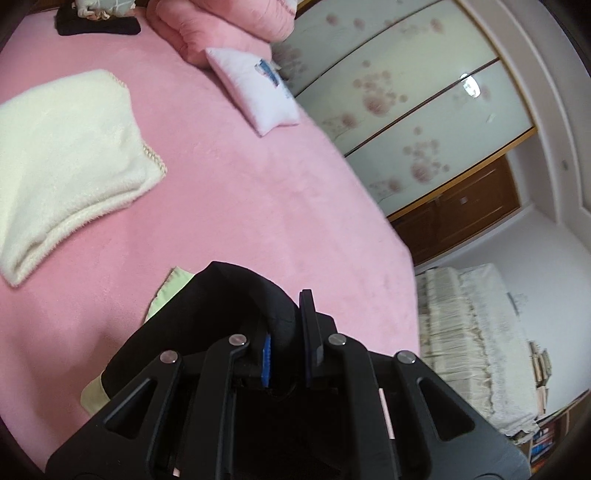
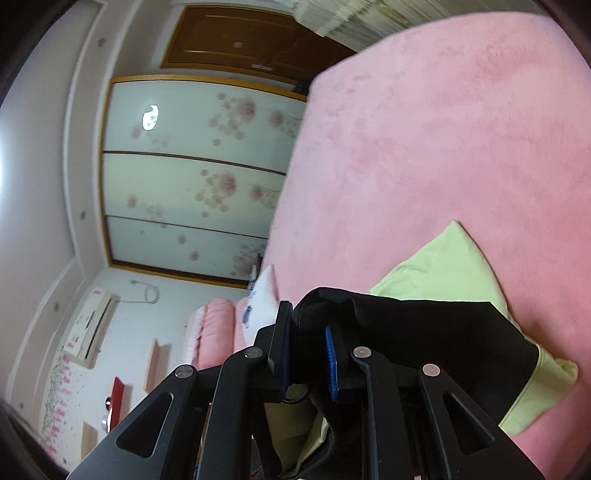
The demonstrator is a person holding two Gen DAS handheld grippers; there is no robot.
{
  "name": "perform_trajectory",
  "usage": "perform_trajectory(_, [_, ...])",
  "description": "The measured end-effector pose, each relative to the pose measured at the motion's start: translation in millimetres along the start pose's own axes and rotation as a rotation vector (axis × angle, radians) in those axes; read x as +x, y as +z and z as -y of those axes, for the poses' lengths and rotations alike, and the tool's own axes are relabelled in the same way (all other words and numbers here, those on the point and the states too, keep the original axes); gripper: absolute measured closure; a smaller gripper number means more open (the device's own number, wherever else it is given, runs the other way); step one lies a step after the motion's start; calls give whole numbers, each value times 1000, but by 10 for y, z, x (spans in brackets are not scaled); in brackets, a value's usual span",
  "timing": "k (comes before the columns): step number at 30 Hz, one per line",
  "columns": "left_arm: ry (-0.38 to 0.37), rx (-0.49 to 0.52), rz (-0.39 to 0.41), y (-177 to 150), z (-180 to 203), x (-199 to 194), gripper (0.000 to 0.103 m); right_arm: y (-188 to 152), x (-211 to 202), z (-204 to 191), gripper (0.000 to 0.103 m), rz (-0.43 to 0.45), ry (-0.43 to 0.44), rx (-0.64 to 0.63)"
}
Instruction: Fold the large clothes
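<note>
Both tongs are clenched on the black garment: the left tongs pinch a bunched fold, and the right tongs pinch another. The garment hangs between them above the pink bed, over a light green cloth. Risk: each grip holds only a narrow bunch; uneven pulling may slip the fabric free or drag the green cloth along.

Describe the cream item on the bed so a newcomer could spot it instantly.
Start at the pink bed in the left wrist view. Left of its middle lies a cream fleece blanket, folded into a thick pad with a stitched edge. Unlike the small white pillow by the wardrobe or the black folded item beyond, it is fluffy and off-white.
</note>
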State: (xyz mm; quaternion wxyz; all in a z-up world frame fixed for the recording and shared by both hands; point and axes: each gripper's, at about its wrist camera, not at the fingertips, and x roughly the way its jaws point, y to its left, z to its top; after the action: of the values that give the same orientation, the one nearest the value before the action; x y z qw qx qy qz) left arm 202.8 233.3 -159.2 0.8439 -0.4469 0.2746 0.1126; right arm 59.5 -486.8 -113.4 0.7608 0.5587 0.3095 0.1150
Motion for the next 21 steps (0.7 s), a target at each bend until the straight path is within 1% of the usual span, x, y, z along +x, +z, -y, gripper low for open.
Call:
perform_trajectory(1, [21, -5, -12, -3, -20, 92, 94, 25, 65, 47, 88, -2, -20, 2])
perform_trajectory(4, [58, -14, -47, -16, -38, 348, 94, 149, 377, 183, 88, -11, -124, -15])
perform_trajectory(5, [78, -4, -60, -11, -19, 462, 94, 175, 434, 222, 88, -10, -147, -24])
perform_trajectory(6, [93, 6, -66, -3, -16, 519, 94, 204, 534, 233, 87, -13, -189, -44])
perform_trajectory(7, [122, 31, -75, -2, -6, 617, 93, 226, 605, 252, 87, -15, -215, -56])
perform_trajectory(9, [174, 77, -87, 13, 36, 760, 90, 247, 722, 273, 84, -16, -253, -74])
perform_trajectory(10, [202, 99, -91, 16, 58, 822, 85, 268, 808, 288, 83, -20, -277, -87])
perform_trajectory(12, [234, 125, -92, 38, 87, 908, 71, 315, 974, 311, 67, -22, -324, -131])
perform_trajectory(14, [245, 142, -77, 54, 107, 967, 37, 355, 1086, 335, 66, -16, -358, -167])
perform_trajectory(16, [260, 165, -52, 62, 148, 930, 31, 391, 1236, 377, 66, -27, -389, -191])
perform_trajectory(18, [285, 201, -41, 58, 176, 923, 30, 407, 1339, 427, 65, -32, -411, -209])
perform_trajectory(19, [295, 213, -45, 50, 175, 934, 30, 408, 1362, 434, 63, -36, -416, -218])
perform_trajectory(20, [308, 220, -59, 34, 146, 963, 30, 415, 1391, 444, 49, -40, -418, -224])
perform_trajectory(21, [314, 221, -68, 21, 138, 965, 30, 413, 1425, 461, 30, -39, -428, -237])
